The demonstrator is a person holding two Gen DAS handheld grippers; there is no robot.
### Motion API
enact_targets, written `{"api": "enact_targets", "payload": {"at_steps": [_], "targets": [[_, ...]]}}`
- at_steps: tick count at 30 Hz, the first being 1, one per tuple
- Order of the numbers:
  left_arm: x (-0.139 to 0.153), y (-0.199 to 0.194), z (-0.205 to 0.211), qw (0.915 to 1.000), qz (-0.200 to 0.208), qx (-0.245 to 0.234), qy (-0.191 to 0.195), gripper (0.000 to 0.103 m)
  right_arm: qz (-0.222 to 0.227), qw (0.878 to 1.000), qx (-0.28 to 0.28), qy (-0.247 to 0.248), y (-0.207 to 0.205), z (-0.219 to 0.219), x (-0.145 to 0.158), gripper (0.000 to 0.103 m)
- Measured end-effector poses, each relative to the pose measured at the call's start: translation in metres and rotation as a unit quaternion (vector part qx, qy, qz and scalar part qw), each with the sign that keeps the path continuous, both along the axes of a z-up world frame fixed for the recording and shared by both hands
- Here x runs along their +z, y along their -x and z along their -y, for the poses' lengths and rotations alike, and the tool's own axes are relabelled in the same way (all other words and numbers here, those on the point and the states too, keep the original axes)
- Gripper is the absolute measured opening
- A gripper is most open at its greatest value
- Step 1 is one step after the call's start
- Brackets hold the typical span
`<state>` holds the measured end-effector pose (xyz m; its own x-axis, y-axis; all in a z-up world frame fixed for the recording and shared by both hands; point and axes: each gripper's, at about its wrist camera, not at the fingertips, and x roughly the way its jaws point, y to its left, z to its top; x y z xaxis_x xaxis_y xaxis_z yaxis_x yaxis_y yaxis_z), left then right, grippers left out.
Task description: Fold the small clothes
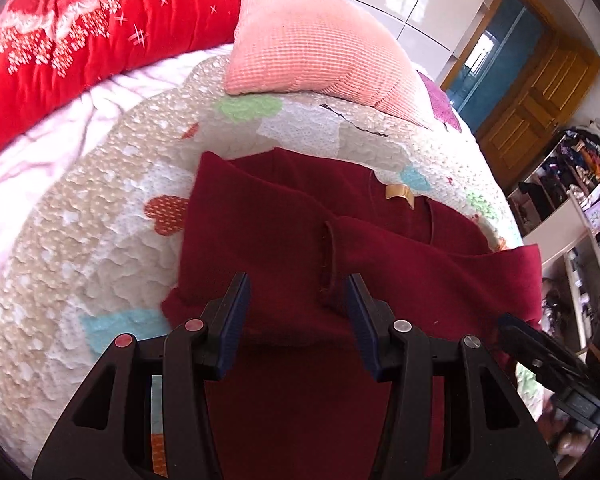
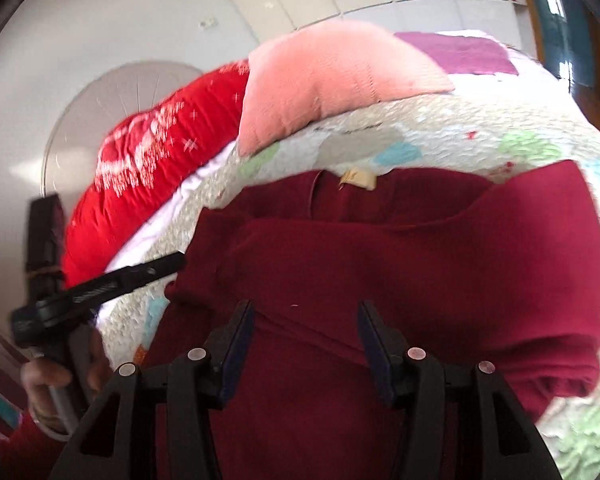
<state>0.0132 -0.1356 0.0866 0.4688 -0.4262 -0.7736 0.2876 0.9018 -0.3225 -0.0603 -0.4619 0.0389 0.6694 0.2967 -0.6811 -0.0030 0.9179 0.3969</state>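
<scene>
Maroon knit fills the middle of both my views: 1 sweater point(image 1: 284, 232) lies on the quilt point(image 1: 100, 240), partly folded, its tan neck label point(image 1: 398, 193) up at the far edge and 1 sleeve cuff point(image 1: 328, 256) laid across the body. My left gripper point(image 1: 298, 296) hovers above the sweater's near half with its jaws parted and nothing between the pads. My right gripper point(image 2: 306, 320) hovers over the same cloth from the other side, jaws apart, empty; whether its tips brush the knit I cannot tell.

Bare quilt shows to the left of the sweater and beyond the collar, so there is open room on those 2 sides. To the right the sweater's fold reaches close to the bed's rounded edge, where the quilt drops away.

1 pink pillow point(image 1: 312, 40) sits past the collar, apart from the sweater, with 1 red blanket point(image 1: 80, 40) bunched beside it along the far left. A white sheet point(image 1: 32, 152) shows between blanket and quilt.

Off the bed to the right stand a wooden door point(image 1: 540, 92) and cluttered shelves point(image 1: 572, 184). From the right wrist I see my left hand point(image 2: 52, 376) at the left border, holding its tool at the sweater's left edge.
</scene>
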Motion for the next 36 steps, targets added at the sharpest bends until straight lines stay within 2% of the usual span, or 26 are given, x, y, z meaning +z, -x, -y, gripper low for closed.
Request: {"api": "enact_targets", "payload": {"at_steps": [4,8,9,10,11,12,13,17,20,24,26,27,29,30,32,36], "targets": [[-0.009,-0.011,0.022,0.9999,-0.009,-0.005,0.004,0.048,0.023,0.999,-0.030,-0.035,0.031,0.030,0.012,0.052],[-0.025,-0.026,0.046,0.9988,-0.042,-0.018,0.015,0.047,0.027,0.997,-0.058,-0.050,0.053,0.052,0.014,0.052],[-0.027,-0.026,0.053,0.9986,-0.045,-0.024,0.013,0.036,0.029,0.996,-0.065,-0.050,0.058,0.056,0.014,0.052],[-0.027,-0.025,0.056,0.9988,-0.041,-0.025,0.007,0.031,0.030,0.996,-0.073,-0.046,0.063,0.061,0.016,0.052],[-0.024,-0.023,0.061,0.9992,-0.028,-0.026,-0.008,0.023,0.032,0.995,-0.082,-0.040,0.068,0.066,0.018,0.052],[-0.020,-0.020,0.064,0.9994,-0.013,-0.027,-0.019,0.010,0.034,0.995,-0.092,-0.034,0.073,0.070,0.020,0.052],[-0.012,-0.018,0.064,0.9993,0.005,-0.031,-0.022,0.011,0.038,0.994,-0.103,-0.029,0.077,0.075,0.023,0.052],[0.031,-0.015,0.041,0.9985,0.051,-0.020,0.001,0.010,0.045,0.990,-0.135,-0.003,0.084,0.089,0.037,0.052],[0.046,-0.021,0.015,0.9971,0.075,0.003,-0.013,0.010,0.038,0.988,-0.149,0.014,0.078,0.091,0.043,0.052],[0.022,-0.032,-0.003,0.9990,0.037,0.008,-0.022,0.010,0.018,0.988,-0.149,0.036,0.059,0.085,0.039,0.052],[0.007,-0.035,-0.002,0.9991,0.023,0.010,-0.034,0.010,0.003,0.990,-0.135,0.041,0.044,0.078,0.028,0.043],[0.000,-0.036,0.000,0.9990,0.018,0.012,-0.039,0.010,-0.011,0.991,-0.125,0.046,0.035,0.073,0.020,0.035],[-0.015,-0.040,0.001,0.9980,0.014,0.021,-0.059,0.010,-0.064,0.988,-0.109,0.086,0.018,0.064,-0.003,0.032],[-0.021,-0.041,0.002,0.9978,0.007,0.022,-0.062,0.010,-0.102,0.982,-0.103,0.121,0.011,0.060,-0.018,0.029],[-0.030,-0.042,0.002,0.9978,-0.006,0.021,-0.063,0.010,-0.131,0.977,-0.092,0.139,0.010,0.059,-0.037,0.028],[-0.033,-0.038,0.000,0.9974,0.008,0.018,-0.070,0.010,-0.115,0.978,-0.094,0.143,0.029,0.059,-0.019,0.026]]}}
